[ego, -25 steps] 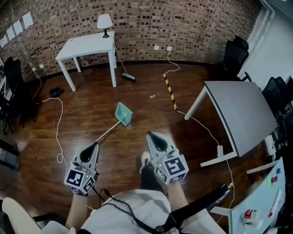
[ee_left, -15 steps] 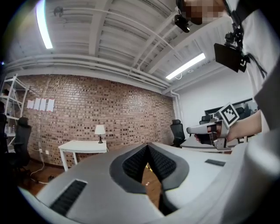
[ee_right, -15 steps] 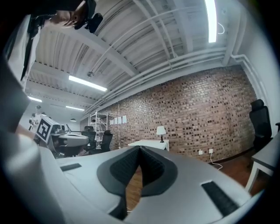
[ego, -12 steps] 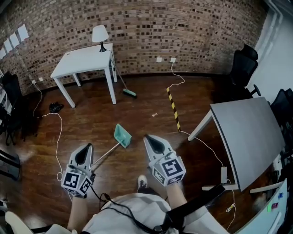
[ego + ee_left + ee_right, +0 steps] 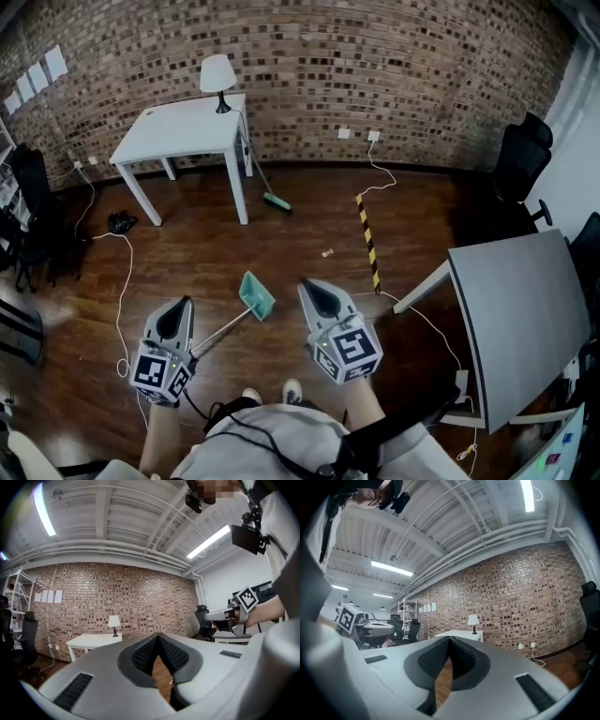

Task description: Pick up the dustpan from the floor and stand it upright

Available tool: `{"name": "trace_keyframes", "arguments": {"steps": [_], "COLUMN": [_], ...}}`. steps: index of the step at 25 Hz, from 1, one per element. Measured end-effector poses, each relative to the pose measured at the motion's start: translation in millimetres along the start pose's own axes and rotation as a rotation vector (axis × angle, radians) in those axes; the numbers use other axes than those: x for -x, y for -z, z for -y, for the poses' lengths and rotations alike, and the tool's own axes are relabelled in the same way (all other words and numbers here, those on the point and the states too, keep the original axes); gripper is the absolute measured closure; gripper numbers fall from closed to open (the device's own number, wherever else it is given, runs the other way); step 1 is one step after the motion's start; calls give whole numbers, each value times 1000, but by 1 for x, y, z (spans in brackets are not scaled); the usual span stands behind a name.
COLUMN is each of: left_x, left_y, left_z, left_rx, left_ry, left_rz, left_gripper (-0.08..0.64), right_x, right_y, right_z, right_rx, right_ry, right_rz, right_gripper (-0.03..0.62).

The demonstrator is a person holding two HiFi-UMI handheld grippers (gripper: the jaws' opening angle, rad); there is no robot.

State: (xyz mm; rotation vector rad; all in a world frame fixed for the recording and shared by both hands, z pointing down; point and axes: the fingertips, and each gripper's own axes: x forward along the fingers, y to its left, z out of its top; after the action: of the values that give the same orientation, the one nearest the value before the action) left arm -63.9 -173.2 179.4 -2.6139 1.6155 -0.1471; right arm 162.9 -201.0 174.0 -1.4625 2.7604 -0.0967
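Note:
A teal dustpan (image 5: 256,293) with a long thin handle (image 5: 221,329) lies flat on the wooden floor, between my two grippers in the head view. My left gripper (image 5: 178,307) is held level to the left of the handle, shut and empty. My right gripper (image 5: 307,287) is level to the right of the pan, also shut with nothing in it. Both are well above the floor, touching nothing. In the left gripper view (image 5: 158,637) and the right gripper view (image 5: 449,641) the jaws meet at their tips; the dustpan does not show there.
A white table (image 5: 187,127) with a lamp (image 5: 217,77) stands at the brick wall, a broom (image 5: 266,185) leaning beside it. A grey table (image 5: 525,309) is at the right, black office chairs (image 5: 521,164) behind it. A black-yellow floor strip (image 5: 367,239) and white cables (image 5: 119,281) cross the floor.
The whole view has shifted: the white table, broom and floor strip now sit lower and to the right. Both grippers have travelled along, staying shut. The dustpan lies where it was on the floor.

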Motion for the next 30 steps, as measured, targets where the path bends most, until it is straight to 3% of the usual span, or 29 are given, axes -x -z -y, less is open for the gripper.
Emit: {"name": "trace_keyframes", "arguments": {"steps": [14,19,24,30], "left_x": [-11,-8,0,6], "left_y": [11,26,48,106], "left_z": [-54,-75,-96,-133], "left_rx": [29,69,106,236], "left_ry": [0,-27,-63,-116], "left_rz": [-6,-44,-104,-172], "left_gripper": [545,545,545,545], "right_x": [-55,-74,-105,-148], "right_y": [3,-1,3,14], "right_z": [-35,-43,-52,-64], "right_rx": [34,109,86,246], "right_ry": [-40,-61,-75,-171], "right_rz": [-25,-56,-134,-218], "right_gripper": [609,609,609,609]}}
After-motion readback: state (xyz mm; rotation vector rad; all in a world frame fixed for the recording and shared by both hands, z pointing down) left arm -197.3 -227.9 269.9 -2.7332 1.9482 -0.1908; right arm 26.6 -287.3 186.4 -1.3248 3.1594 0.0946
